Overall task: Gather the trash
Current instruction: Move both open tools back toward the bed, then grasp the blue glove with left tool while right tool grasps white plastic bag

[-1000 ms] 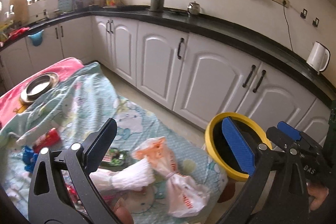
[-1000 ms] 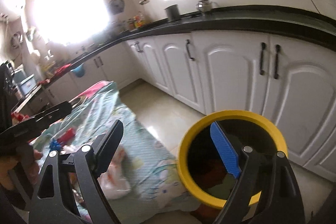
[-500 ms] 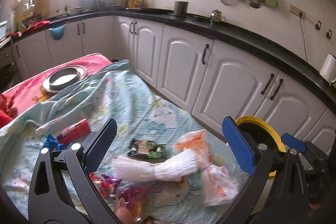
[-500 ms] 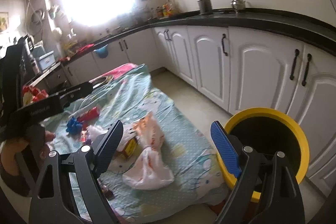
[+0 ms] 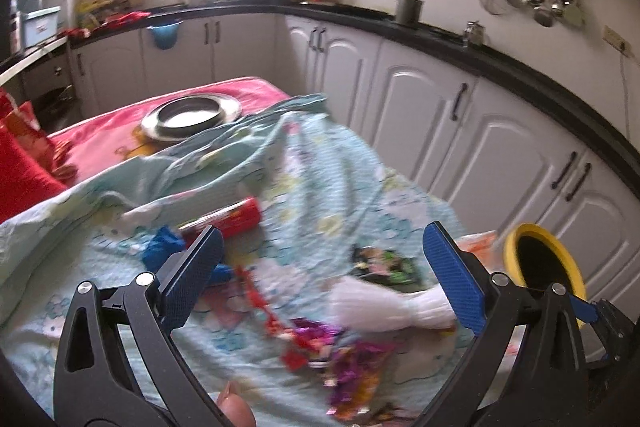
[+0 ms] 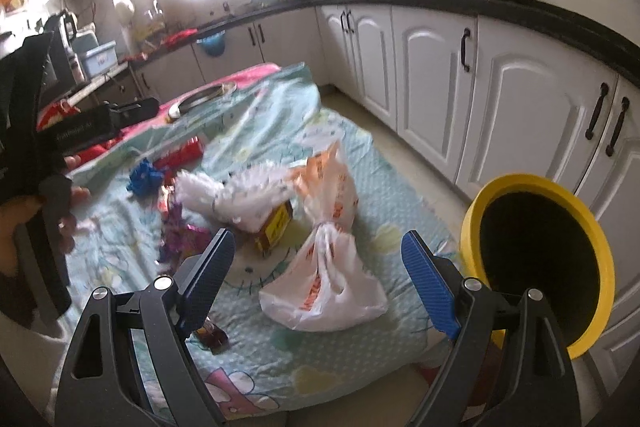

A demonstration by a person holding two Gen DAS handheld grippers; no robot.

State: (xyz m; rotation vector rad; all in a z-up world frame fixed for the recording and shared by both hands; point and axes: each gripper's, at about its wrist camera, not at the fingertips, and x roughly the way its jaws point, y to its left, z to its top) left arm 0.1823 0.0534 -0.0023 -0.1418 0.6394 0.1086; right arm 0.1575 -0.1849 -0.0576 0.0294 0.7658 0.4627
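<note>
Trash lies on a light blue cartoon cloth (image 5: pixel 328 187) (image 6: pixel 360 347) over a low table. A knotted white and orange plastic bag (image 6: pixel 328 267) lies just ahead of my open right gripper (image 6: pixel 316 283). A white crumpled bag (image 6: pixel 236 199) (image 5: pixel 384 307), purple shiny wrappers (image 5: pixel 352 355) (image 6: pixel 180 231), a red packet (image 5: pixel 236 219) (image 6: pixel 180 153), a blue wrapper (image 5: pixel 164 251) (image 6: pixel 144 177) and a dark green packet (image 5: pixel 384 263) lie around. My open left gripper (image 5: pixel 320 275) hovers above them. A yellow-rimmed bin (image 6: pixel 540 267) (image 5: pixel 544 263) stands at the table's right end.
A steel plate (image 5: pixel 192 113) sits on a red cloth (image 5: pixel 100 135) at the table's far end. White cabinets (image 6: pixel 500 99) under a black counter run along the right. A small brown packet (image 6: pixel 212 337) lies near my right gripper's left finger. The left gripper's body shows at the left of the right wrist view (image 6: pixel 52 135).
Both grippers have swung left, away from the bin and over the table. More trash has come into view. Both stay open and empty.
</note>
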